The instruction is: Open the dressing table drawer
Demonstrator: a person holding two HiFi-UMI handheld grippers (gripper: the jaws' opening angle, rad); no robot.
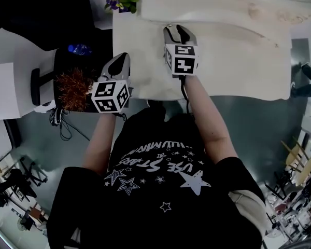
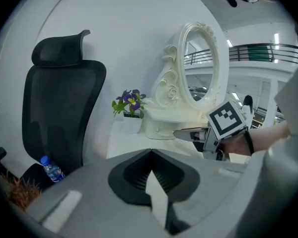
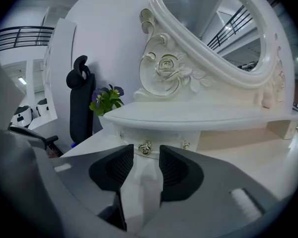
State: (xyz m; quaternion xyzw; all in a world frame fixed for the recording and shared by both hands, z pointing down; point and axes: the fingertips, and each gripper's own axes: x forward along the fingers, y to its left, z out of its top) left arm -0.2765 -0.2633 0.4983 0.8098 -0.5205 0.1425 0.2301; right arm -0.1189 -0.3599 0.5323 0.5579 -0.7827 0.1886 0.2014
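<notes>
Two tools are up over the white dressing-table tabletop [image 1: 238,61]. Right tool [image 3: 146,155]: jaws spread w/ a clear gap, nothing btwn the pads. The drawer [image 3: 164,136] sits under the shelf at the foot of the oval mirror [image 3: 213,29], straight ahead of that tool. Its gold drawer knob [image 3: 145,148] lines up w/ the gap, just beyond the tips, not touched. Two more small knobs flank it, one each side. Left tool [image 2: 151,152]: pads pressed together at the tips, holding nothing. It hangs by the tabletop's front left edge, well apart from the drawer, pointing toward the potted purple flowers [image 2: 131,103].

Right gripper view alone shows the knob & drawer front close up; in head view the shelf above covers them. Left gripper view gives the side look: the right tool's tips are near the mirror base. It also shows a black office chair [image 2: 59,108] w/ a water bottle [image 2: 52,168] at its seat.
</notes>
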